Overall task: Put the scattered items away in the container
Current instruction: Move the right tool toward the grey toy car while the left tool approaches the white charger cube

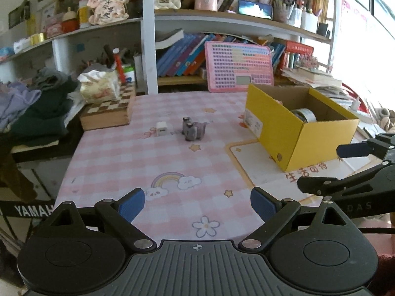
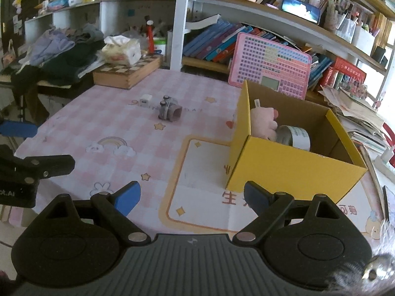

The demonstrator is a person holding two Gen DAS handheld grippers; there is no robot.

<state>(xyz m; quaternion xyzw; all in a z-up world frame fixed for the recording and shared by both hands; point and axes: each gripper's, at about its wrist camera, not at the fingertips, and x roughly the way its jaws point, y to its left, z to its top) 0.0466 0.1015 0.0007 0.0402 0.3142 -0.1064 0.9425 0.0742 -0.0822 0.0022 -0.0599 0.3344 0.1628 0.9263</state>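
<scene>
1. the step in hand looks like the gap between two pickups: the yellow box (image 2: pixel 291 165) at the right of the table already holds a pink soft toy (image 2: pixel 264 122) and a roll of tape (image 2: pixel 297 137), and two small things are still out on the cloth.
2. those two sit near the far middle of the table: a small white cube (image 1: pixel 161 128), likely a charger, and just to its right, close but apart, a grey toy (image 1: pixel 193 130) with two round knobs on top. both are well apart from the box.
3. the left gripper (image 1: pixel 197 206) has its blue pads spread wide with nothing between them; it hangs over the near edge, aimed at the two things.
4. the right gripper (image 2: pixel 191 197) is also spread wide and empty, near the box's near left corner.
5. the next move, as i judge it, calls for one gripper to reach far across the cloth, straddle the cube or the grey toy, close on it, and carry it right over the box wall. the cube is small and close to the toy, so a careless approach could knock its neighbour.
6. the surface is a pink checked tablecloth (image 1: pixel 118 162) with rainbows, stars and flowers printed on it.
7. round it: a chessboard box (image 1: pixel 108 111) with a tissue pack on top at the far left, piled clothes further left, a pink keyboard toy (image 1: pixel 239 66) leaning at the back, and crowded bookshelves.
</scene>
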